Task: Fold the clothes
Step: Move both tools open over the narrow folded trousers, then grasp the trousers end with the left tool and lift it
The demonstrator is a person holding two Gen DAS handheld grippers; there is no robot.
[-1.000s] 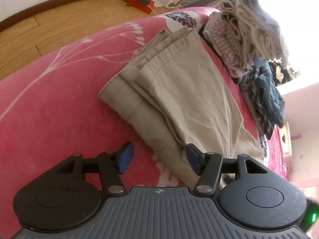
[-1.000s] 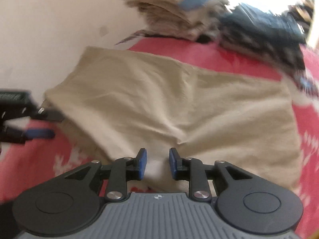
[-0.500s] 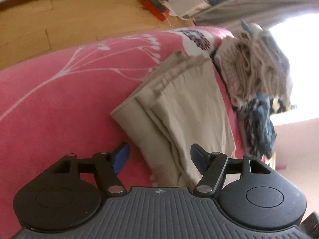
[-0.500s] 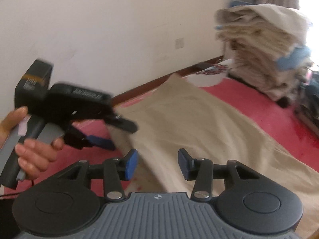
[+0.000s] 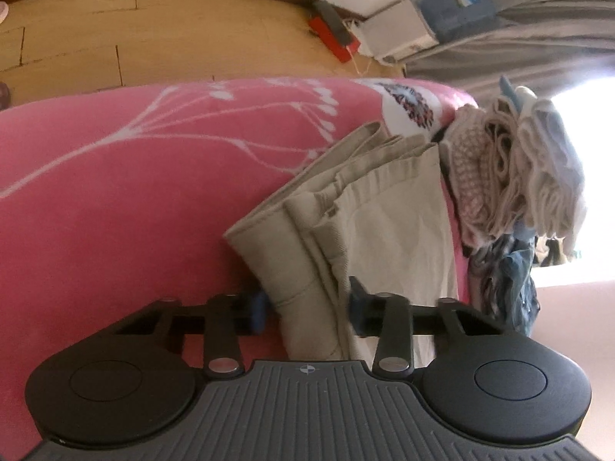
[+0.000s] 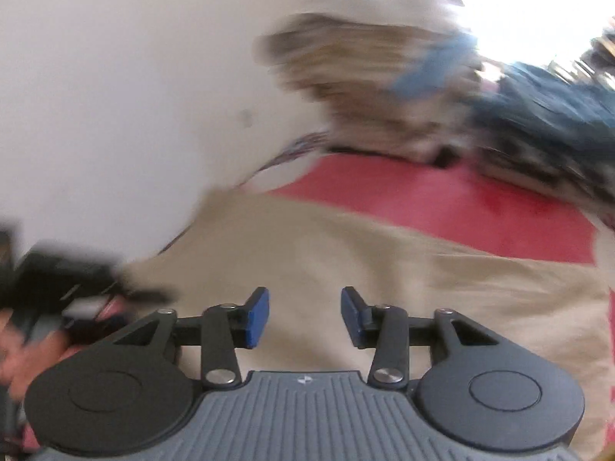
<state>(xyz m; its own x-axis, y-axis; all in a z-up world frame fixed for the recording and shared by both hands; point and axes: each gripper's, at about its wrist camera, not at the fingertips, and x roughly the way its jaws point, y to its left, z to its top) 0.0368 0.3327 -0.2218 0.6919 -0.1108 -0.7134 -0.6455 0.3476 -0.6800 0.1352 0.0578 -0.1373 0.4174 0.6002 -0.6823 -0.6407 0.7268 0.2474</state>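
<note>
In the left wrist view a wood floor (image 5: 153, 27) with a dark skirting fills 10 to 12 o'clock. Below it lies the bed (image 5: 115, 199), its pink cover printed with white branching stems. At 1 o'clock a red block (image 5: 332, 40), a white box (image 5: 396, 34) and a blue box (image 5: 457, 7) sit on the floor by a grey curtain (image 5: 519, 50); no writing on them can be read. The folded beige trousers (image 5: 384, 215) run from the centre toward 6 o'clock. The left claw (image 5: 305, 307) stands apart, its 2 blue pads either side of the trousers' layered edge without clamping it. At 3 o'clock is a stack of folded clothes (image 5: 519, 169), with dark blue garments (image 5: 511, 284) below it.

The right wrist view is blurred. At 8 o'clock a hand (image 6: 23, 361) grips the other tool. A white wall (image 6: 115, 96) fills 10 o'clock. The right claw (image 6: 305, 317) is apart, empty, over the trousers' flat top.
</note>
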